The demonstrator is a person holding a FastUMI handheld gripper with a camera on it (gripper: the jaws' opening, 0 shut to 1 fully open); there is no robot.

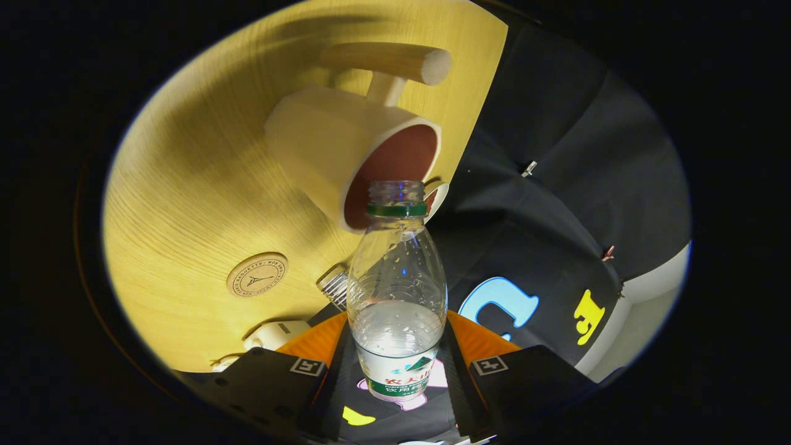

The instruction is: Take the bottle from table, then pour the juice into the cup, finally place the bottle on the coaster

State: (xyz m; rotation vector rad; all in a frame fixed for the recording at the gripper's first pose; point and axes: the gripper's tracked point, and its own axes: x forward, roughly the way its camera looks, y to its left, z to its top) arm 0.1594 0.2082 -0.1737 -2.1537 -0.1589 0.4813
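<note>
So the claw (395, 364) is clamped on the bottle (397, 290), both fingers pressing its lower part. Bottle's uncapped, some liquid inside, its mouth right at the rim of the cup (352, 154). Round coaster (257, 274) lies on the wooden table (185, 185) near the cup

Gripper view, shot from the gripper (395, 364) itself, looking forward along both fingers pressed on the bottle (396, 296). Rolled hard sideways, so the table (185, 204) tilts up beside the booth wall. Close range, bottle mouth right at the cup (352, 154), coaster (257, 274) near.
</note>
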